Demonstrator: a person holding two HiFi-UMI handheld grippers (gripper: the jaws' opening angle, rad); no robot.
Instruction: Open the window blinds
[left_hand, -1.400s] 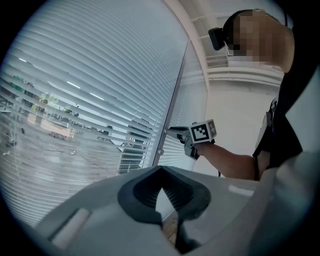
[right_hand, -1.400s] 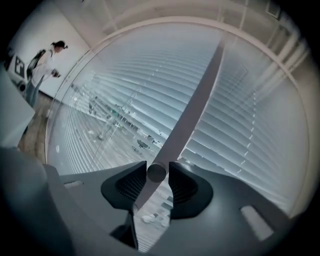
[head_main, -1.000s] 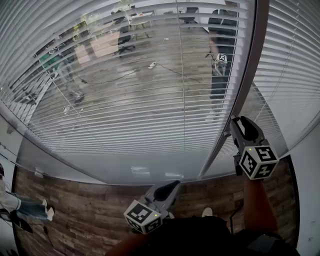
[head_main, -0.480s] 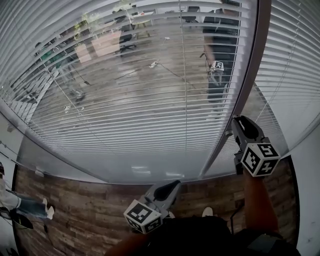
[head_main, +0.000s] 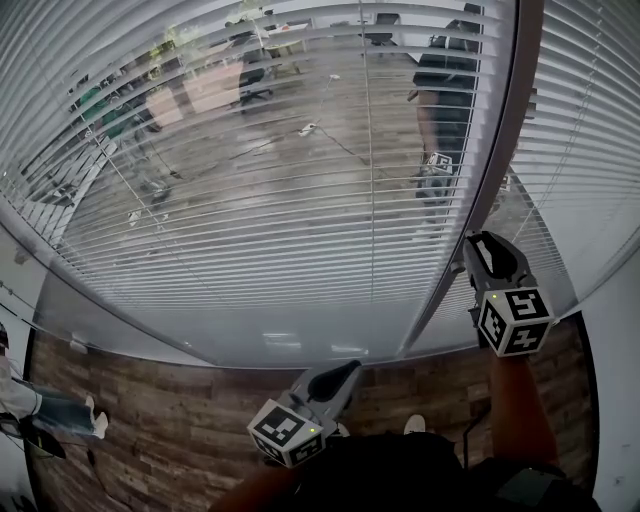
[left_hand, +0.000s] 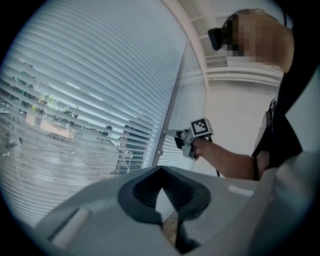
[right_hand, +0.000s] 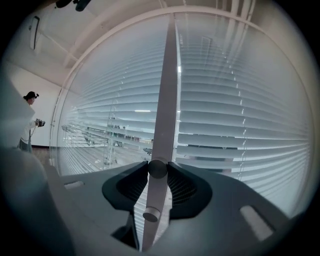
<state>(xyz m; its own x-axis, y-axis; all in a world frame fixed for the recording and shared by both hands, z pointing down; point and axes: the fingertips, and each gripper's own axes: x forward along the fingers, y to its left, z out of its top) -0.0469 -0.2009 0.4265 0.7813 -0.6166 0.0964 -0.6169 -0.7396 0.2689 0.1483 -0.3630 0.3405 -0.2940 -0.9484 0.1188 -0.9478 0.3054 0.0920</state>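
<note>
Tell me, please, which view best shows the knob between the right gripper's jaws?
Right gripper view: the knob sits large between jaws that have just been closing. Head view: the right gripper mostly hides it. Left gripper view: too small.

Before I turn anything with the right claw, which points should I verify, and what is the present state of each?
1. Knob on the window frame sits between the right claw's pads: ok; the jaws have just been closing on it.
2. Pads touch the knob on both sides: ok, as far as visible.
3. Lower knob clear of the pads: ok.
4. Left claw shut, empty, away from the slats: ok.
5. Slats fully opened: not ok; they hang lowered, only partly tilted.
6. Turning direction: cannot tell.
</note>
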